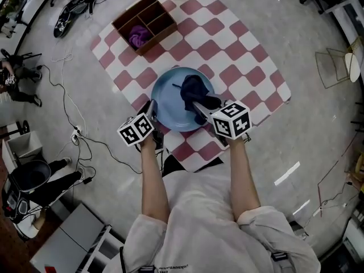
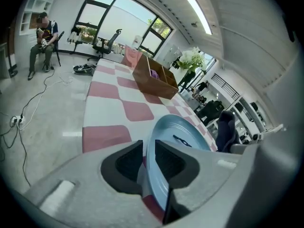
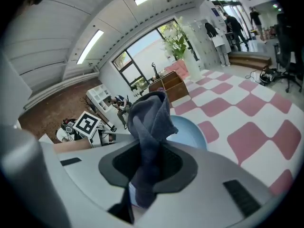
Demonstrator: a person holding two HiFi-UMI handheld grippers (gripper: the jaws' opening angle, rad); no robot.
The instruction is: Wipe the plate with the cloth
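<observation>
Plate (image 1: 168, 95) held at its near rim, cloth (image 1: 193, 89) over its middle.
It sits face up on the checkered surface (image 1: 239, 56); being round, it has no long axis. The left gripper's (image 1: 152, 109) fingers clamp its rim, and the right gripper's (image 1: 199, 106) fingers pinch the bunched cloth. Hard strokes could pull the rim free or tug the cloth out.

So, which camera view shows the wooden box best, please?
The head view: it looks down into the wooden box, showing its compartments and a purple item in one. The left gripper view shows it from the side, far off. The right gripper view shows it small, beyond the cloth.
</observation>
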